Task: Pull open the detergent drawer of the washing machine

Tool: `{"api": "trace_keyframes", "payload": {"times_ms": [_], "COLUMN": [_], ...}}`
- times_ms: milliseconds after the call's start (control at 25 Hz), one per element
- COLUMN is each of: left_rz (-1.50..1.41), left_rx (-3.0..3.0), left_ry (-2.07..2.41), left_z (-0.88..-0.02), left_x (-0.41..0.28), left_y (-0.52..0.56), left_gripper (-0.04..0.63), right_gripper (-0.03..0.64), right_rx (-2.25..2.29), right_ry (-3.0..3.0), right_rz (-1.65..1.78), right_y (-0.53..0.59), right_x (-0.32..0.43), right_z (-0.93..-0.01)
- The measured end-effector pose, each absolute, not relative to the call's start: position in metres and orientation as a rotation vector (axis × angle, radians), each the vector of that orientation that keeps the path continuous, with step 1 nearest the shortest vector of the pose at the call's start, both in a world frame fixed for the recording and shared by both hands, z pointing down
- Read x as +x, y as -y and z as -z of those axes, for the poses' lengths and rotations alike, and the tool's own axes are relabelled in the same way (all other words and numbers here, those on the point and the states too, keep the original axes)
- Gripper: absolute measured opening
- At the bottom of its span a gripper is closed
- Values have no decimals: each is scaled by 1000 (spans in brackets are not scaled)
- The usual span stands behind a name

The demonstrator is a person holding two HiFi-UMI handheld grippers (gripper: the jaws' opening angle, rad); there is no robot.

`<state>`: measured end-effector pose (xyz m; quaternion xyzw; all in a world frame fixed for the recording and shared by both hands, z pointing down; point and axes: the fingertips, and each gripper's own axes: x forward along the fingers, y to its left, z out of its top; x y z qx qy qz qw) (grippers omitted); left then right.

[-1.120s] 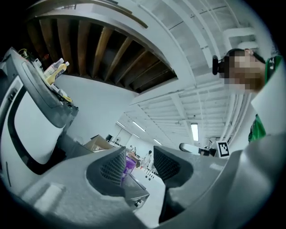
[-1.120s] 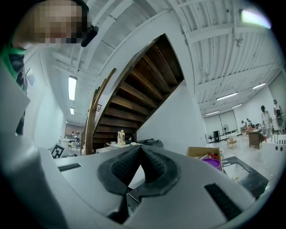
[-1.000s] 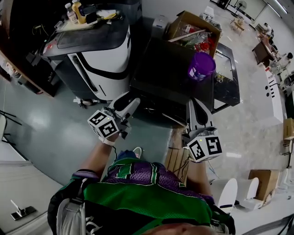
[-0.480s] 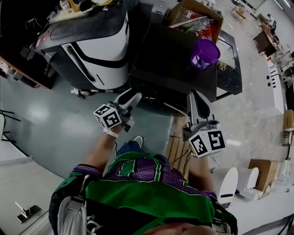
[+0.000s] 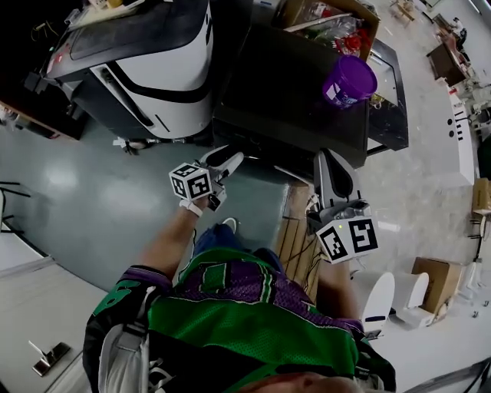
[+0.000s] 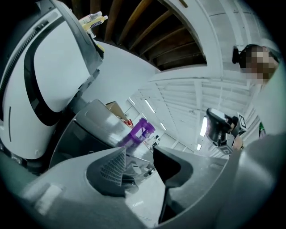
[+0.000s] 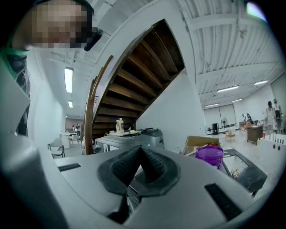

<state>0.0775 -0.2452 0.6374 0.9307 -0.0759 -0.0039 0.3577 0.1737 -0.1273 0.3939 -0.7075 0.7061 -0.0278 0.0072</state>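
**Desk:** Talk me through it. Where are you?

**Operator:** I've got the left gripper (image 6: 139, 152) level, jaws spread, nothing between them. It faces the washing machine (image 5: 291, 92), whose dark front sits just ahead of it. The right gripper (image 7: 139, 150) hangs off to the left gripper's right, pads pressed together and carrying nothing.

**Desk:** And the detergent drawer?

**Operator:** I can't pick it out cleanly. From the head view the front panel hides under the top's edge. In the left gripper view there's a pale shape straight ahead between the jaws, too blurred to call. I judge the drawer is on that upper front, ahead of the left gripper, and not yet pulled.

**Desk:** How do you play it?

**Operator:** I line the spread jaws up with the drawer's lip and close only once the lip is between the pads. Then I draw straight back toward me, gripper level, so the drawer doesn't bind. The right gripper keeps clear.

**Desk:** Anything loose up there?

**Operator:** A purple tub (image 5: 349, 79) stands on the machine's top, above and right of the left gripper. It looks capped, so I can't see what's inside. Beyond it an open cardboard box (image 5: 326, 19) is crammed with mixed bits, something red among them. Left of the left gripper, a white-and-black machine (image 5: 169, 54) carries bottles (image 7: 119, 126) on top. A hard yank could rock the tub, so I'll pull gently.
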Motion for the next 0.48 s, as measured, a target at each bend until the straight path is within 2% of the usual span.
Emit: {"api": "trace_keyframes", "payload": {"times_ms": [480], "left_rz": [66], "left_rx": [2183], "left_ry": [166], "left_z": [-724], "left_x": [105], "left_y": [270], "left_gripper": [195], "right_gripper": [2], "right_rx": [-2244], "right_ry": [-2204], "right_rz": [80], "right_y": [139], "right_x": [189], "right_z": [-415]}}
